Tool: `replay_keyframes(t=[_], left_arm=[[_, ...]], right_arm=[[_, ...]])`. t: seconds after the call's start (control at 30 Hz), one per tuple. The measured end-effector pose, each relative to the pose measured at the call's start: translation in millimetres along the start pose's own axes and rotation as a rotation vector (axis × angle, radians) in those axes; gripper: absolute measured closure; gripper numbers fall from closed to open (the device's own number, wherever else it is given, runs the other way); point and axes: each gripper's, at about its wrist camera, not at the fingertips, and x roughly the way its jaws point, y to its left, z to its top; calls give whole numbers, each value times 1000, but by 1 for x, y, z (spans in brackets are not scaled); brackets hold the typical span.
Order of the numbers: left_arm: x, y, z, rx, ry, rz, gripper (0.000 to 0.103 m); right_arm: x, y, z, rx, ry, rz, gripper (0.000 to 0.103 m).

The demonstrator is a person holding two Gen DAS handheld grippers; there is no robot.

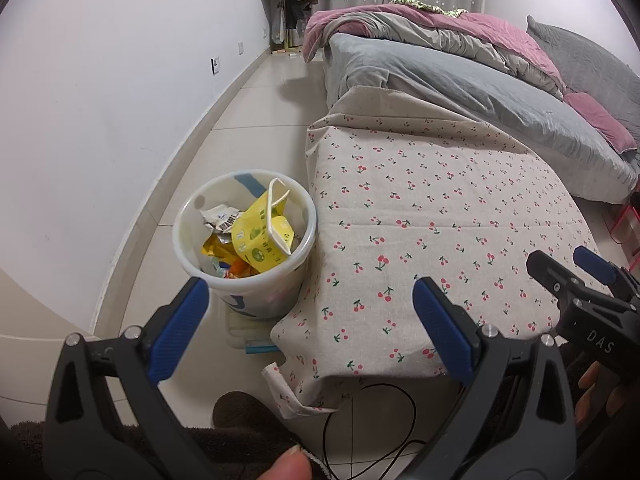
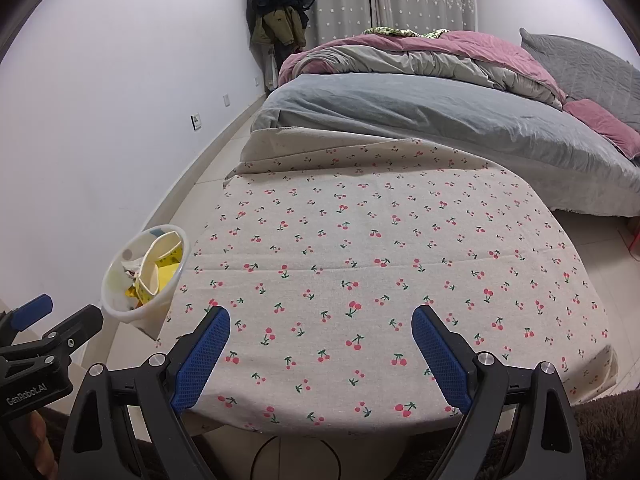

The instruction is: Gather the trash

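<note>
A white plastic bin [image 1: 208, 280] stands on the floor at the table's left side, holding a crumpled yellow paper cup [image 1: 262, 236], a torn white wrapper [image 1: 222, 218] and orange scraps. It also shows in the right wrist view [image 2: 120, 308]. My left gripper [image 1: 310, 316] is open and empty, hovering between the bin and the table corner. My right gripper [image 2: 320, 344] is open and empty over the near edge of the cherry-print tablecloth [image 2: 380, 248]. The right gripper also shows at the right edge of the left wrist view [image 1: 568, 268].
A bed with grey sheet [image 2: 420, 120] and pink-grey duvet [image 2: 420, 52] lies behind the table. White wall [image 1: 100, 100] at left, coats [image 2: 280, 12] hang in the far corner. A black cable [image 1: 380, 420] loops on the tiled floor under the table's near edge.
</note>
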Motion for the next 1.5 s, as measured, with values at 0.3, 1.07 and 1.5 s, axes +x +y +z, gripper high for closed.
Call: replay_keyframes(t=[0.3,1.07,1.5], left_arm=[[-1,0,0,-1,-2,-1,2],[-2,0,0,-4,-1,2,2],[1,6,6,-22,18,-24,2]], right_arm=[[0,1,1,-2,0,2,10],[1,1,1,-7,2,4,10],[5,5,17,-34,14,28,10]])
